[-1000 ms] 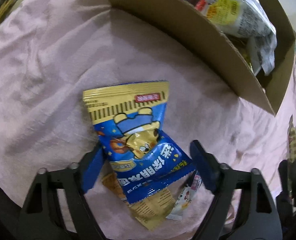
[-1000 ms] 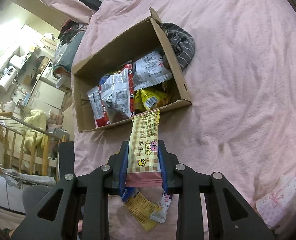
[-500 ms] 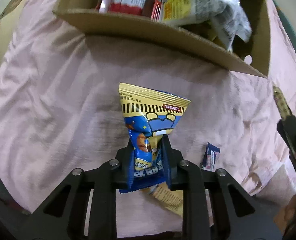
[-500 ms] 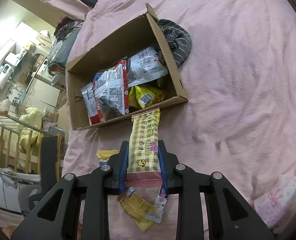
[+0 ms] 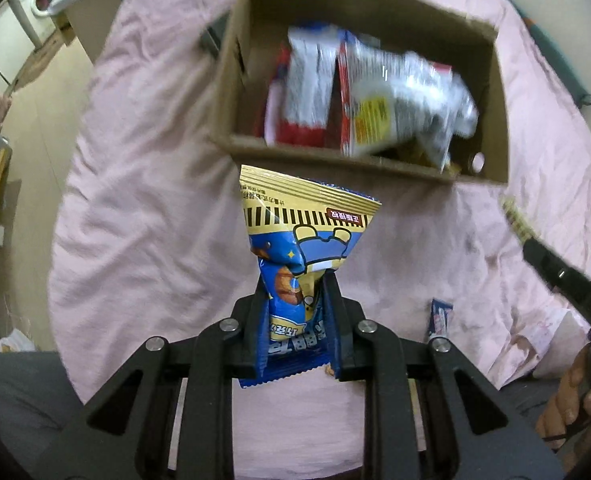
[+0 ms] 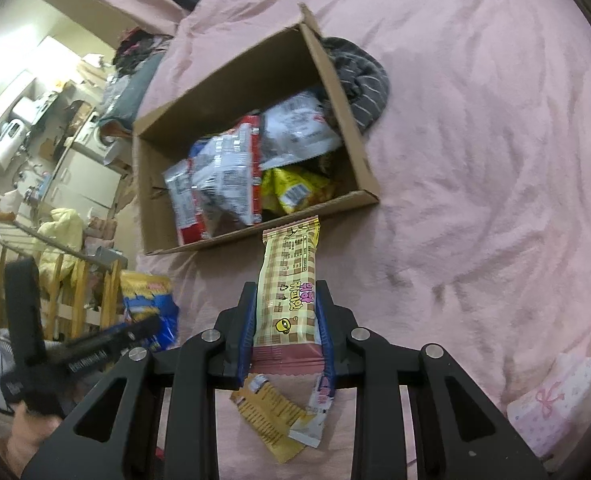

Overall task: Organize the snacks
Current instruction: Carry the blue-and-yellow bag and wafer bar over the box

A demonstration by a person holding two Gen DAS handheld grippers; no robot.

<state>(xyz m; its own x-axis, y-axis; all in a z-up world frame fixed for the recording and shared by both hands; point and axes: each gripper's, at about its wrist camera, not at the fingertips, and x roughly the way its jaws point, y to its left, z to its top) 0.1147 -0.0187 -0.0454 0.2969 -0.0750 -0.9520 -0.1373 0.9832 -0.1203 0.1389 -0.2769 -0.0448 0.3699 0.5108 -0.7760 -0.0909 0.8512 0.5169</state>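
Gripping the blue snack bag low, the left gripper has jaws clenched. The bag looks light, crinkly, slippery. The right gripper clamps the checked wafer pack.

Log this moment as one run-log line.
left gripper: shut on blue snack bag | right gripper: shut on checked snack bar | cardboard box: open, part-filled | next: likely box drop

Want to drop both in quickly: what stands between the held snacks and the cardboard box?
Nothing visible. Past the blue snack bag and the checkered bar lies only bare pink blanket, then the box near wall.
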